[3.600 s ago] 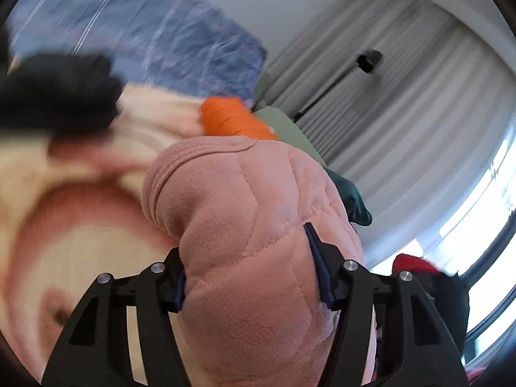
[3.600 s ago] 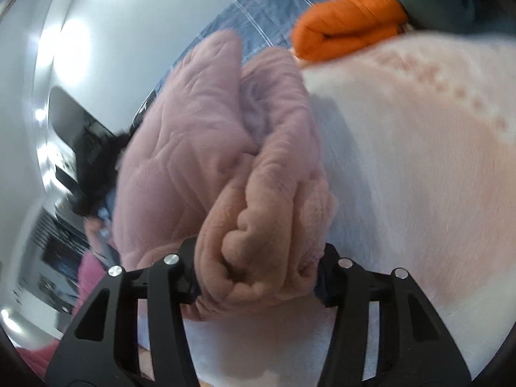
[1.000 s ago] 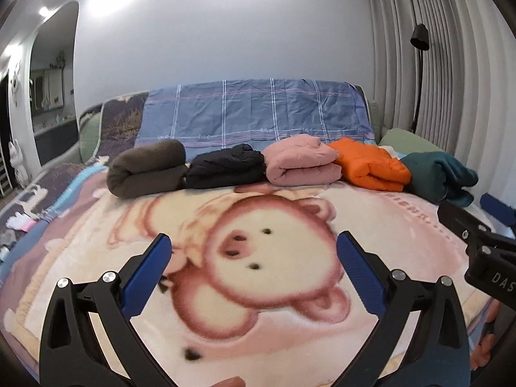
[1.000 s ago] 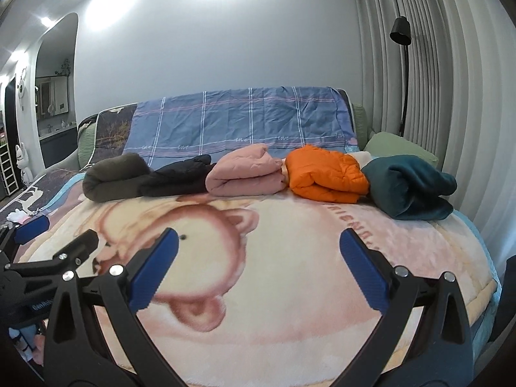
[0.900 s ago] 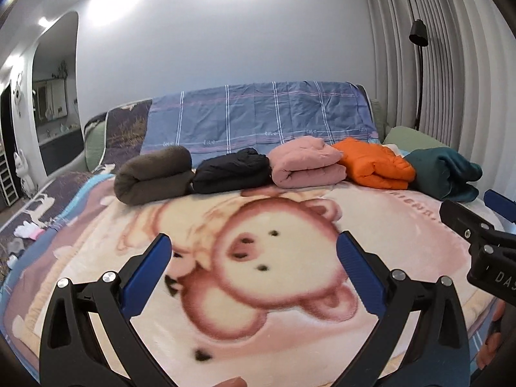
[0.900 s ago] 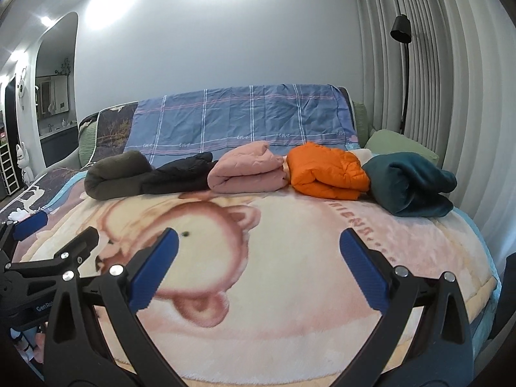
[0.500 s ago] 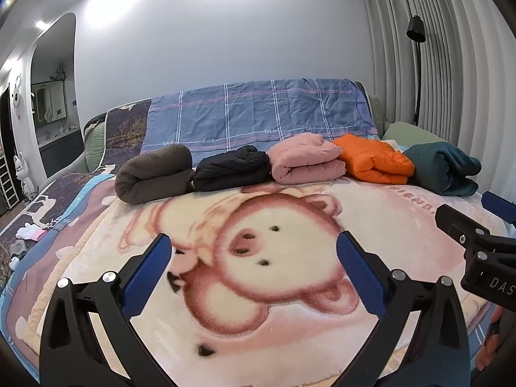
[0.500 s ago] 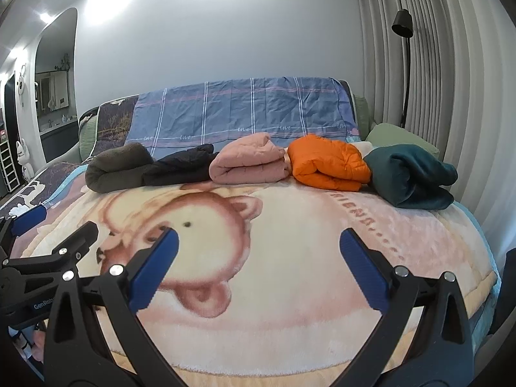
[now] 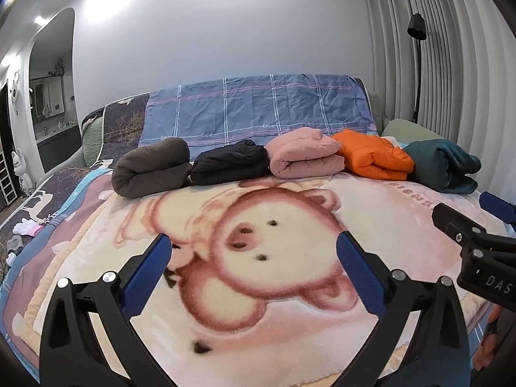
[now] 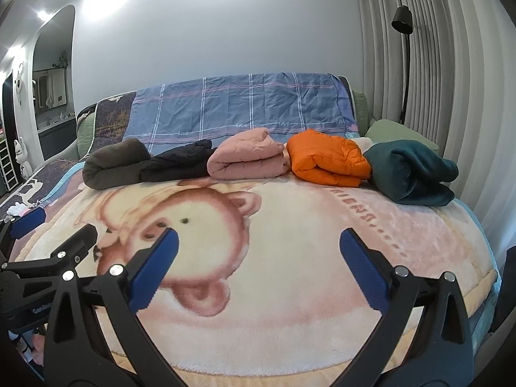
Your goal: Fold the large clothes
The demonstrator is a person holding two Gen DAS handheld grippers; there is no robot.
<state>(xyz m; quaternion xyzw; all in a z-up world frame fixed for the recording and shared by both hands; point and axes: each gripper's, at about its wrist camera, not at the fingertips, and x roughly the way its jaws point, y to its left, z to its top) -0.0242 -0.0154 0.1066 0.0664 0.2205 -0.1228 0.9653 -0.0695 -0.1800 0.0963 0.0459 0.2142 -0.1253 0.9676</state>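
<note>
Both tongs were released and empty. The left gripper [image 9: 251, 251] and the right gripper [image 10: 258, 248] hung side by side above the near half of the cream plush blanket with the pink bear print [image 9: 290, 338], jaws spread wide, nothing between the blue pads.

The task's garments lay in a row along the far edge of that blanket, in front of the blue plaid sheet [image 9: 258, 109]. From left to right:
- olive-brown fleece roll [image 9: 151, 167]
- black padded bundle [image 9: 232, 161]
- pink quilted fleece bundle [image 9: 306, 154]
- orange puffer jacket bundle [image 9: 374, 154]
- dark teal fleece bundle [image 9: 445, 167]

Neighbours touched or nearly touched. All five looked folded; no loose garment showed on the blanket (task probably finished, or waiting on a fresh item from outside the views).

Handling judgement: the fleeces should be soft, bulky and light, and apt to spring open. The orange puffer's shell looked smooth, likely slippery, so it wants a deep bite. Best hold on any bundle: across the folded edge, through all layers, one gripper at each end.

A black floor lamp [image 10: 401, 19] stood far right by the curtains.
</note>
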